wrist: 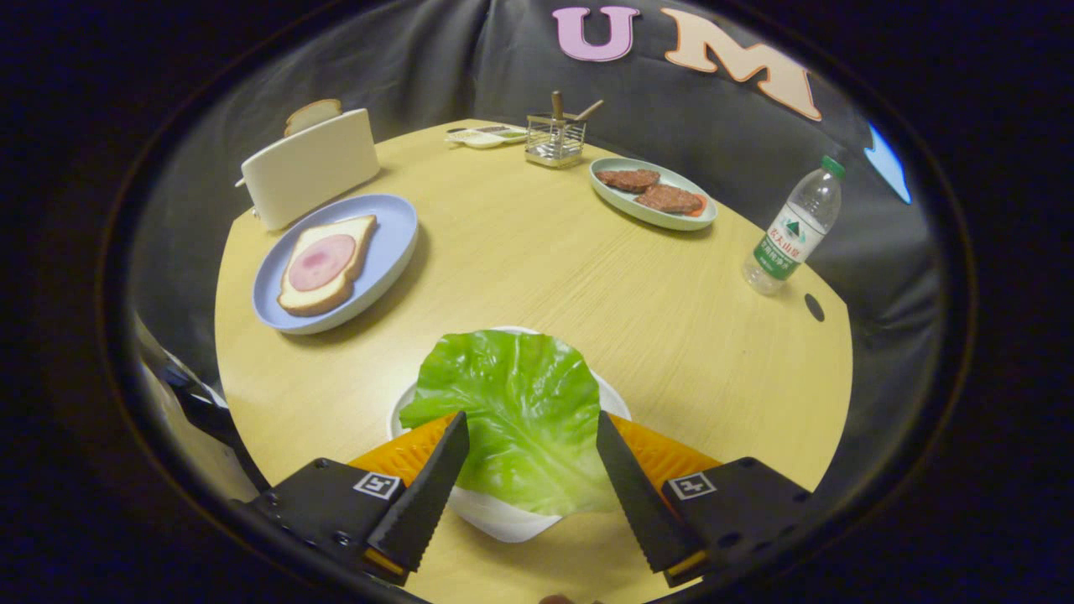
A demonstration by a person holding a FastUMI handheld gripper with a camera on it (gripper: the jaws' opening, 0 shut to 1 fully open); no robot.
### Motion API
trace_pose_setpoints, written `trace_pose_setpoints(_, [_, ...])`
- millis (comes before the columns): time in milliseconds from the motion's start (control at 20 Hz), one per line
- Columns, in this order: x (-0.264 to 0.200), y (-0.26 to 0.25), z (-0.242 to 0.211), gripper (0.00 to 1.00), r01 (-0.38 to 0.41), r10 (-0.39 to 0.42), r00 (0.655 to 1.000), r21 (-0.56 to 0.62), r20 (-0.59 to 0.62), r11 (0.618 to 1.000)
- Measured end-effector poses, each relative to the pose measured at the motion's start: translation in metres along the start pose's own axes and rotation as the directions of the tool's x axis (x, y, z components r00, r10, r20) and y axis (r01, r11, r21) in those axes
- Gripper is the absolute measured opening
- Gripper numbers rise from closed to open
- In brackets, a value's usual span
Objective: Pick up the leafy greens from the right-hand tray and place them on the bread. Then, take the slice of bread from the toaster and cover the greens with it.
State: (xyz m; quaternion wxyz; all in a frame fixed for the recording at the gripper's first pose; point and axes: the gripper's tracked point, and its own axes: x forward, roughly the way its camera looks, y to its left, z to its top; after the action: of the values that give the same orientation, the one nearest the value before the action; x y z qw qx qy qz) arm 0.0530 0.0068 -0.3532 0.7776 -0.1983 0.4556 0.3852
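Note:
A green lettuce leaf (516, 411) lies on a white tray (503, 518) with an orange ribbed piece (403, 453) under it. My gripper (532, 428) is open, its two black serrated fingers standing either side of the leaf's near half, not pressing on it. Beyond the fingers to the left, a blue plate (390, 243) carries a slice of bread (312, 295) topped with a round pink ham slice (322, 262). Behind that plate stands a cream toaster (309, 168) with a slice of bread (312, 114) sticking out of its slot.
A pale green plate (654, 214) with two brown patties (669, 199) sits far right of centre. A wire utensil holder (555, 138) and a small white dish (482, 136) stand at the table's far edge. A water bottle (792, 231) stands near the right edge.

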Motion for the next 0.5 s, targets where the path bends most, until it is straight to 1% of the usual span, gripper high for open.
trace_pose_setpoints(250, [0.009, 0.008, -0.008, 0.98, -0.052, 0.055, 0.997, 0.052, -0.051, 0.997])
trace_pose_setpoints(400, [0.008, 0.007, -0.012, 0.97, -0.053, 0.058, 0.996, 0.076, -0.064, 0.996])
trace_pose_setpoints(500, [0.006, 0.011, -0.012, 0.82, -0.05, 0.055, 0.996, 0.077, -0.07, 0.996])
